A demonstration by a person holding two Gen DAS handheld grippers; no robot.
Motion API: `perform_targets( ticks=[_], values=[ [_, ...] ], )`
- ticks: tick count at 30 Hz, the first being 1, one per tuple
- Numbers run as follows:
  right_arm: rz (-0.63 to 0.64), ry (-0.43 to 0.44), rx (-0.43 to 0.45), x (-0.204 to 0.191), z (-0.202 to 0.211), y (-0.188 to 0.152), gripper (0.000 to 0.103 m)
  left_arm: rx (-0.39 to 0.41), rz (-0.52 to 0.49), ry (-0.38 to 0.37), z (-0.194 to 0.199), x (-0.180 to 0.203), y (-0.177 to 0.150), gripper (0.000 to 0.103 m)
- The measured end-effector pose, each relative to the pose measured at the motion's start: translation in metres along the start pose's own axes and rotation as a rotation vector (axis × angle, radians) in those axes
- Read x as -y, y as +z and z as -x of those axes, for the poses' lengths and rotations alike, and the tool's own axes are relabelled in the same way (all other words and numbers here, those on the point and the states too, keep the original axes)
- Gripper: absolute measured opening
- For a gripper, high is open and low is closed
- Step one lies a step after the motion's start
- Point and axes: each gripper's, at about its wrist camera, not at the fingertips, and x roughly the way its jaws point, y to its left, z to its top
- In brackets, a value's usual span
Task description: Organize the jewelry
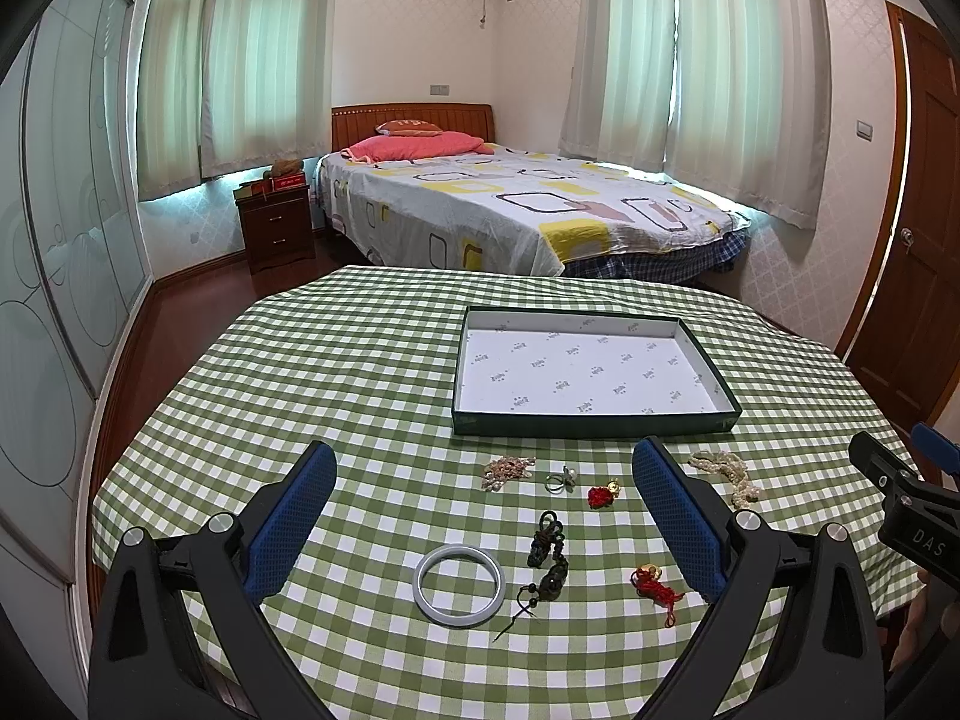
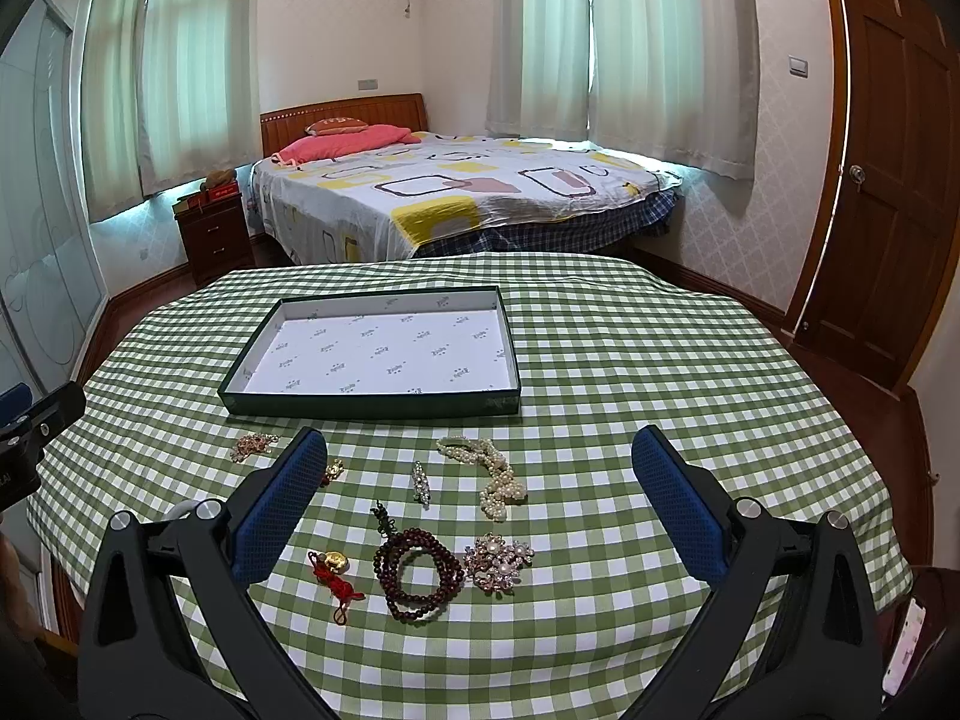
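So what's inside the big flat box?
Nothing yet. The box shows only its white printed lining; all of its floor shows, and the jewelry lies on the tablecloth in front.

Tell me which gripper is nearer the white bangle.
Left. The left gripper hangs open right over the white bangle, which lies between its jaws' line; the right gripper sits farther off, over the wooden beads.

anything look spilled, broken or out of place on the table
Nothing looks spilled or broken. The box sits flat and empty, and the jewelry, such as the bangle, pearls, beads and brooch, lies loose on the cloth, not yet sorted. Both tongs are open.
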Motion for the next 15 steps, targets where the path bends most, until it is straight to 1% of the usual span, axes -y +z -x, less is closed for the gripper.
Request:
perform_targets(
  ticks=[11, 15],
  values=[
    [-0.003, 0.003, -0.008, -0.001, -0.004, -0.003, 0.099, 0.002, 0.004, -0.004, -0.004, -0.006, -0.001, 0.096],
    [-0.004, 0.012, -0.027, 0.001, -0.019, -0.012, 0.099, -0.027, 0.016, -0.005, -0.016, -0.014, -0.006, 0.096]
  ],
)
